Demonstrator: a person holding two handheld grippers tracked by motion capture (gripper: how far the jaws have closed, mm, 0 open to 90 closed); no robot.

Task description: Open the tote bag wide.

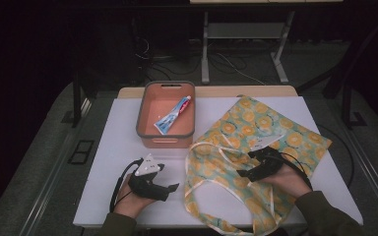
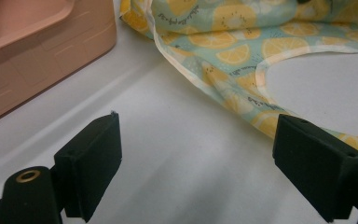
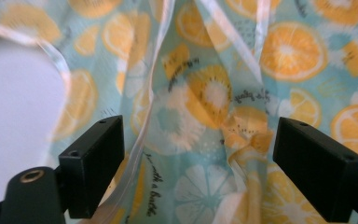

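Note:
A cloth bag (image 1: 256,132) printed with orange and lemon slices on pale green lies flat on the white table (image 1: 118,147), right of centre, its looped handles toward the front. My right gripper (image 1: 243,173) hovers over the bag's front part, open, with the fabric (image 3: 205,107) below its jaws and nothing pinched. My left gripper (image 1: 174,188) rests open above bare table at the front left, pointing toward the bag's handle (image 2: 205,88). A toothpaste tube (image 1: 173,116) lies diagonally inside a salmon-coloured bin (image 1: 147,130) at the back centre.
The bin's outer wall (image 2: 42,60) is close on the left gripper's left. Beyond the table's far edge stand metal desk legs (image 1: 205,54) and cables on a dark floor. Bare table lies left of the bin and between the bag's handles.

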